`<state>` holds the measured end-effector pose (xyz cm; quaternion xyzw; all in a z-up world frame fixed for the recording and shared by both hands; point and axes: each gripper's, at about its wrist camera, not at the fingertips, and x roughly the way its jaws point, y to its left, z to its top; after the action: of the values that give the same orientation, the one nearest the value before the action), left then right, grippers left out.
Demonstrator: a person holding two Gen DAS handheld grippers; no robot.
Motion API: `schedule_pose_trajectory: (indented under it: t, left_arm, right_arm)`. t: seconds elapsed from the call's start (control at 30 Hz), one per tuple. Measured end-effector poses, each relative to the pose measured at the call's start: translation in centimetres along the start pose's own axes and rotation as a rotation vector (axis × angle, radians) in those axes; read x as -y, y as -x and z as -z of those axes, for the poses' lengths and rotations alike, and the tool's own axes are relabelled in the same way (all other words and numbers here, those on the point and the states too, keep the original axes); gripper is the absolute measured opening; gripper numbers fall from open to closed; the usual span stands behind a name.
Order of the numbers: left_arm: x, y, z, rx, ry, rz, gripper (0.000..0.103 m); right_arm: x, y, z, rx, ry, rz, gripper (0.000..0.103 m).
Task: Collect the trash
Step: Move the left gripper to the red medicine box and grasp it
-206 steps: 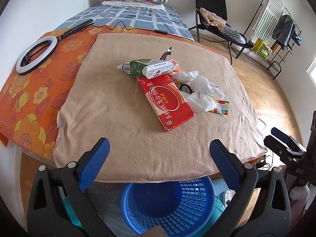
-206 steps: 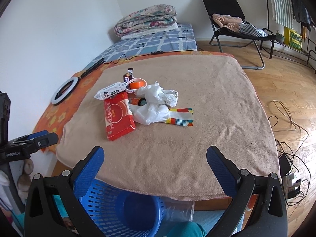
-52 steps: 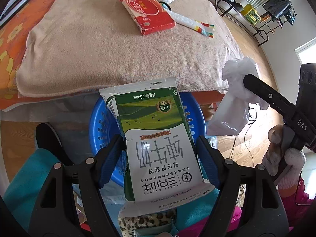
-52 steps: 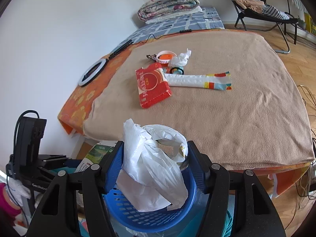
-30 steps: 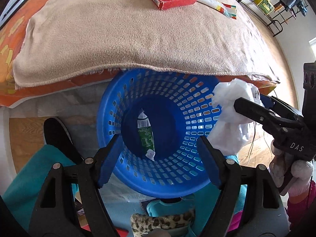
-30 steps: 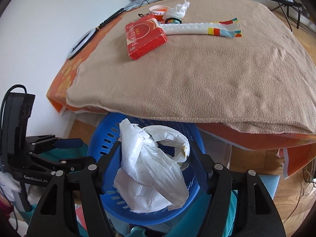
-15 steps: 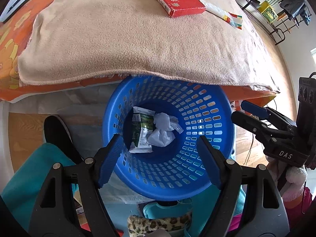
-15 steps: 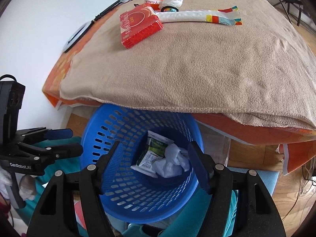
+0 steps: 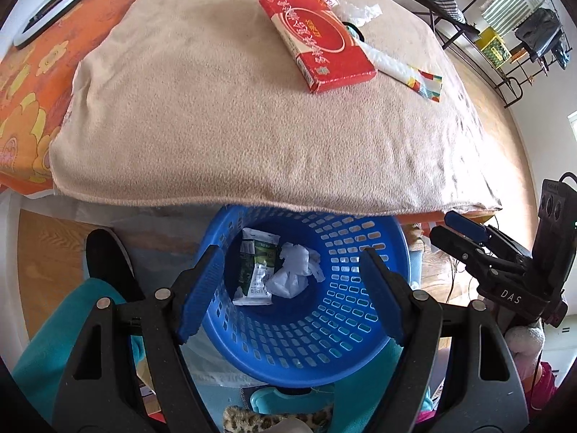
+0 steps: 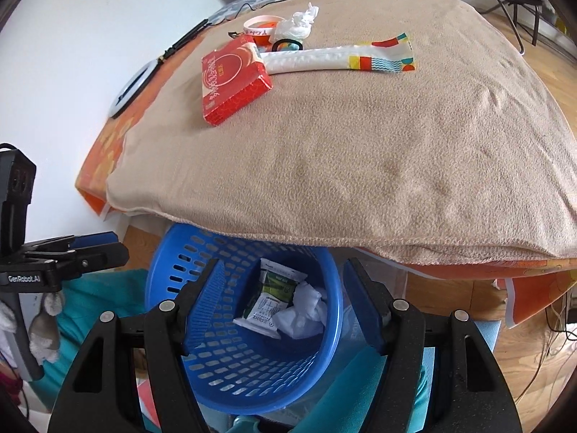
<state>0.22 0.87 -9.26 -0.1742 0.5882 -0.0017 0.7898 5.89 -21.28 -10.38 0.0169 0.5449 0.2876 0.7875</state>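
Both grippers hang over a blue laundry-style basket (image 9: 360, 310) tucked under the near edge of a bed w/ a tan blanket (image 9: 252, 126), jaws spread and holding nothing. The left gripper (image 9: 288, 288), seen bottom-centre of the left wrist view, frames the basket's mouth between its blue pads; the right gripper (image 10: 285, 303) does the same in the right wrist view. Each also shows in the other's frame: the right one at the mid-right edge of the left view, the left one at the mid-left edge of the right view.

At the basket's bottom lie a green-and-white milk pouch (image 9: 258, 270) and a crumpled white plastic bag (image 9: 297, 276), touching each other. The basket's spot, directly below the blanket's edge, likely lets trash be carried a short way off the bed and dropped straight in.

Trash yet to collect sits at the top of both frames, well apart from either gripper: a red flat box (image 9: 317, 39) upper-centre in the left view, a long white wrapper w/ coloured ends (image 9: 404, 68) running out from behind it toward the upper right, an orange tape roll (image 10: 259, 29), a wad of white plastic (image 10: 297, 25) and a small dark ring-shaped item (image 10: 286, 46) beyond. A ring light (image 9: 54, 3) lies on the orange floral sheet (image 9: 25, 90) at upper left; probably not trash.

Judged from the layout, the job is partly done: two pieces binned, approx. five left on the blanket.
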Motion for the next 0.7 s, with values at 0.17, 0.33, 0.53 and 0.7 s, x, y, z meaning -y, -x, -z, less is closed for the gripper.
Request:
schedule_pose_trajectory:
  t: [0.17,0.33,0.53,0.7]
  left_arm:
    - [1.2,1.0,-3.0,0.044,-0.006,-0.001,0.08]
    - [2.1,1.4,-6.2,0.091,0.005,-0.005,0.08]
    - [2.4,0.9,-10.0,0.112,0.066,0.028,0.081]
    - [2.6,-0.6,-12.6,0.118,0.115,0.035,0.082]
  right_arm:
    - [0.4,1.3,-1.6,0.04,0.042,0.026,0.068]
    - [1.0,2.2,-3.1,0.069,0.078,0.039,0.068]
    - [1.7,2.8,-4.7,0.079,0.116,0.043,0.068]
    - [2.1,3.0,-6.5,0.09,0.152,0.058,0.069]
